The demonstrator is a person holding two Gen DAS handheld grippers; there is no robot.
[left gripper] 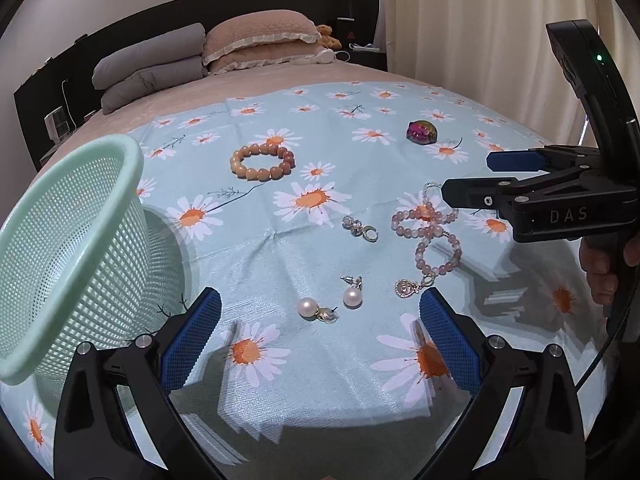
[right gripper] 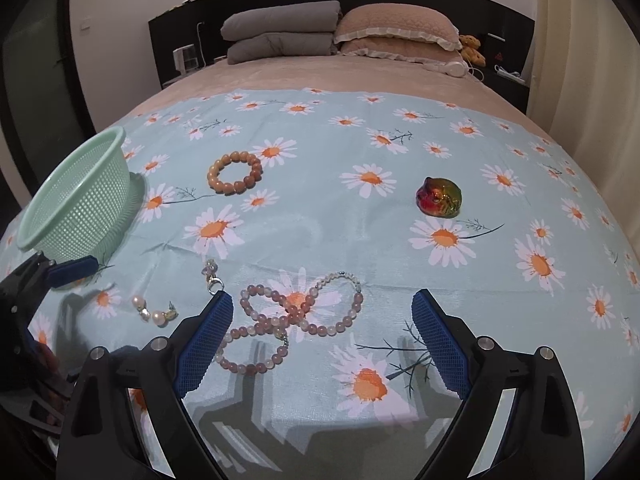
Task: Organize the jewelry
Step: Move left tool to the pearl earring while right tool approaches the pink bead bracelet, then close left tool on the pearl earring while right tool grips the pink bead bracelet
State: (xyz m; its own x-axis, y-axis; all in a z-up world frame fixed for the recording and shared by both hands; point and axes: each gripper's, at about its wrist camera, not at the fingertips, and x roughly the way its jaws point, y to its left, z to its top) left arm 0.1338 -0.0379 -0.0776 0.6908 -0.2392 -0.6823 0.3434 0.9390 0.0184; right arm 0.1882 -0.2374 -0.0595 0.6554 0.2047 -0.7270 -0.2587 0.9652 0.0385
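Both grippers hover over the bed with jaws spread wide and nothing held. The left gripper (left gripper: 320, 344) points at the two pearl earrings (left gripper: 332, 304); the right gripper (right gripper: 322, 344) stands over the pink bead strand (right gripper: 296, 316), which begins between its jaws and runs on toward 12 o'clock.

All the jewelry lies loose on the daisy cloth (right gripper: 360, 140); none of it can be seen in the basket (right gripper: 76, 204), which sits at about 10 o'clock in the right view — at 9 o'clock, close up, in the left.

Risks, as I judge them:
- The pink strand is looped over itself; a pinch on one loop could drag the rest, or let beads slide out.
- The earrings are small, round and touching soft cloth — jaws may nip the fabric or flick a pearl away.
- The clasp charm (left gripper: 360, 229) lies just beside the strand and could snag on it.
- The grippers work close together and could collide.

Count: one basket, one amber bracelet (right gripper: 235, 176), one pink strand, two pearl earrings, one clasp charm, one gold pendant (left gripper: 406, 289), one iridescent frog (right gripper: 439, 197).
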